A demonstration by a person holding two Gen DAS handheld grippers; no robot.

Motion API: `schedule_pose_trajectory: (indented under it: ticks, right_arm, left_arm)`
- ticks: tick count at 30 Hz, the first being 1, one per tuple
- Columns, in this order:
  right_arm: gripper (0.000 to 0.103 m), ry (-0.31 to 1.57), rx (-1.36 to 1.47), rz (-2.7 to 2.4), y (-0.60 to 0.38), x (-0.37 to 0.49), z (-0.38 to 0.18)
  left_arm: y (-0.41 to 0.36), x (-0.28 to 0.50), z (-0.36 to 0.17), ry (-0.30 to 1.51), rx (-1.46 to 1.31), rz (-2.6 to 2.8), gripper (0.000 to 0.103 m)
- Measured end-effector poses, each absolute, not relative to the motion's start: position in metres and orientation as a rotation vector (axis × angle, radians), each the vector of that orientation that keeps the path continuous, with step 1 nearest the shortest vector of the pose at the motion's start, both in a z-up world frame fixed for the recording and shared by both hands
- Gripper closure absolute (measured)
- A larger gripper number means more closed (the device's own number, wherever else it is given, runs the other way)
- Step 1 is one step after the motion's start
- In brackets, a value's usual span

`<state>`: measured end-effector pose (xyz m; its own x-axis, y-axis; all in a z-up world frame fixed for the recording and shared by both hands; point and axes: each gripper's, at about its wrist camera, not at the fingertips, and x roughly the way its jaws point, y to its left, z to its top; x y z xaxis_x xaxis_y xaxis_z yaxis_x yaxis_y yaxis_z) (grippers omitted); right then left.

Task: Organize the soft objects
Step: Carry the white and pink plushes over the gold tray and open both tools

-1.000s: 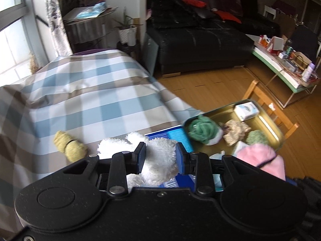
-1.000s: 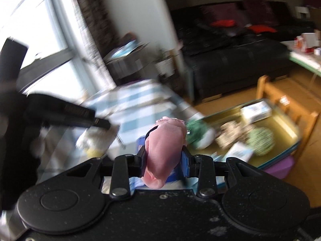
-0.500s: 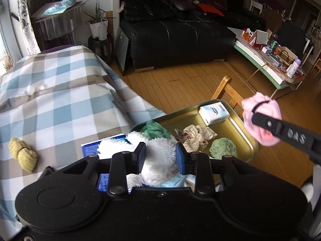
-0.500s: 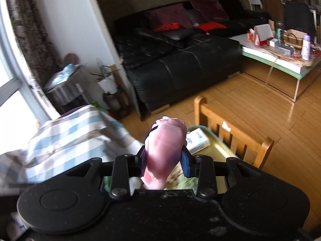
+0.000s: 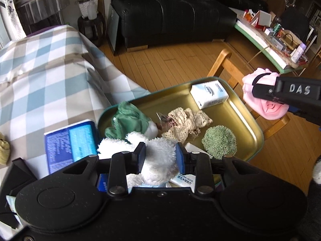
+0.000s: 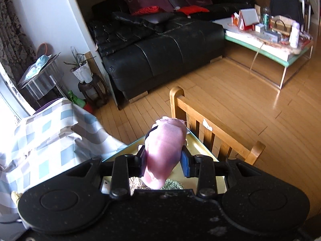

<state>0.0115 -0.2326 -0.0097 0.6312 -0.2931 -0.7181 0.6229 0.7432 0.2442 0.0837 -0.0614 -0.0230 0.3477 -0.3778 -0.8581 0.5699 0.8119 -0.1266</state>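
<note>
My left gripper is shut on a fluffy white plush, held over the near rim of a gold metal tray. Inside the tray lie a green cloth, a beige lace piece, a green shaggy ball and a white tissue pack. My right gripper is shut on a pink soft bundle; in the left wrist view that pink bundle hangs past the tray's right edge, above a wooden chair.
The tray rests at the edge of a checked tablecloth, beside a blue packet. A yellow-green soft item lies at far left. A black sofa, a plant stand and a cluttered low table stand beyond on wooden floor.
Both grippers have swung right from the tablecloth toward the tray, each carrying its soft item. The pink bundle now hangs past the tray's right rim, and the white plush sits lower over the tray.
</note>
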Motion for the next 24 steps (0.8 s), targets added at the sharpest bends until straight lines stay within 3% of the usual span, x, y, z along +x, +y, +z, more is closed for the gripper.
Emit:
schedule_pose_trajectory:
  ticks: [6, 9, 11, 21, 24]
  right_arm:
    - [0.069, 0.736, 0.540, -0.553, -0.235, 0.012, -0.014]
    - [0.069, 0.745, 0.544, -0.555, -0.235, 0.012, -0.015]
    - [0.068, 0.747, 0.555, -0.557, -0.236, 0.012, -0.016]
    - [0.062, 0.760, 0.573, -0.566, -0.236, 0.013, -0.018]
    - [0.054, 0.754, 0.569, -0.568, -0.234, 0.012, -0.018]
  left_arm:
    - [-0.072, 0.082, -0.030, 1.048, 0.227, -0.617, 0.065]
    - [-0.073, 0.081, -0.029, 1.030, 0.232, -0.614, 0.049]
    - [-0.073, 0.081, -0.028, 1.016, 0.232, -0.606, 0.044]
    - [-0.067, 0.080, -0.034, 1.029, 0.235, -0.588, 0.038]
    - [-0.067, 0.079, -0.036, 1.035, 0.238, -0.586, 0.038]
